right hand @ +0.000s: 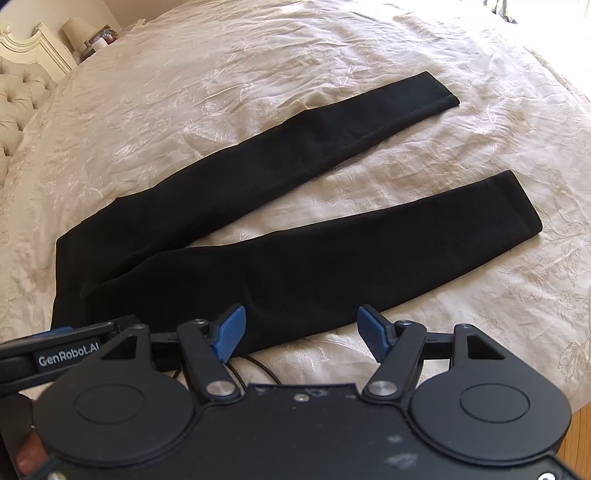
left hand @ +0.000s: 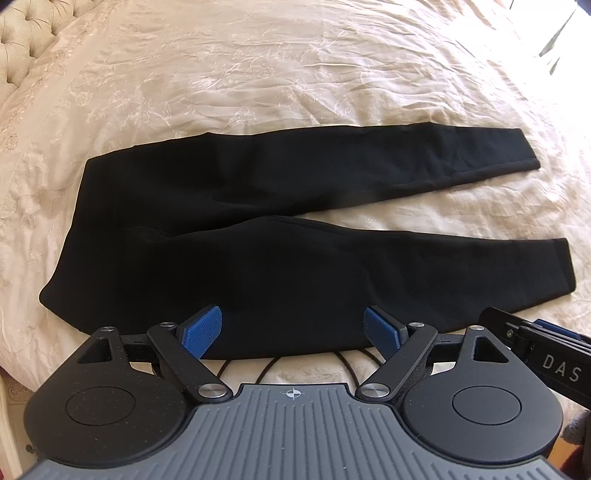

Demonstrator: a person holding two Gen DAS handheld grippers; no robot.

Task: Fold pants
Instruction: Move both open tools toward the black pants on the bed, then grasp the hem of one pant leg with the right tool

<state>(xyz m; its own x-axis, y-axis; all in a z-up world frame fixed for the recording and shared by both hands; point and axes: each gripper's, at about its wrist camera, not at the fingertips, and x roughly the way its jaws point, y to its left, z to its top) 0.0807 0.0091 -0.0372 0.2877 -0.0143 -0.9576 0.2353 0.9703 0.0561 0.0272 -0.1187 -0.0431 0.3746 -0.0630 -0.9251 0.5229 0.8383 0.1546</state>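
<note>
Black pants (left hand: 229, 266) lie flat on a cream bedspread (left hand: 258, 74), waist to the left, two legs spread apart toward the right. My left gripper (left hand: 293, 330) is open and empty, hovering over the near edge of the near leg. In the right wrist view the pants (right hand: 295, 266) run from lower left to upper right, with both cuffs in sight. My right gripper (right hand: 301, 332) is open and empty above the near edge of the near leg. The right gripper's body shows at the right edge of the left wrist view (left hand: 543, 350).
A tufted headboard (right hand: 18, 99) and a nightstand with a lamp (right hand: 75, 35) stand at the far left. A thin dark cable (left hand: 273, 363) lies on the bedspread below the grippers. Wooden floor (right hand: 578, 432) shows past the bed's near right edge.
</note>
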